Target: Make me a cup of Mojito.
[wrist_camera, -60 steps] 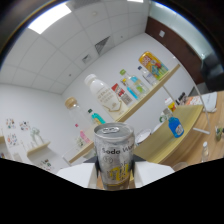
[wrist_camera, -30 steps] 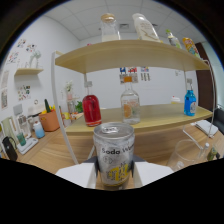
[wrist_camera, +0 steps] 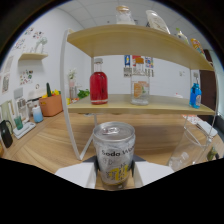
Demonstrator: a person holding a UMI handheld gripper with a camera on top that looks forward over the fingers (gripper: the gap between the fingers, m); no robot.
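The tongs (wrist_camera: 116,176) are clamped on a soda can (wrist_camera: 114,154): one white finger (wrist_camera: 75,176) presses its left side and the other presses its right. The can stands upright between them, its silver top with the pull tab facing up, its label reading "Soda" above a yellow patch. It is held above the wooden table (wrist_camera: 55,145), not resting on it.

Beyond the can stands a two-level shelf (wrist_camera: 135,42) with a white frame. On the lower board, a bottle of red liquid (wrist_camera: 98,82) stands to the left and a clear jar (wrist_camera: 140,89) with a label stands to the right of it, the two apart. Further right on the same board is a blue bottle (wrist_camera: 195,95). More bottles sit on the top board, only partly seen.

Left of the shelf, on the table, is an orange pot (wrist_camera: 50,104) with green in it, and beside it a small blue-capped bottle (wrist_camera: 36,114). Right of the tongs, low on the table, is a clear glass (wrist_camera: 179,159).
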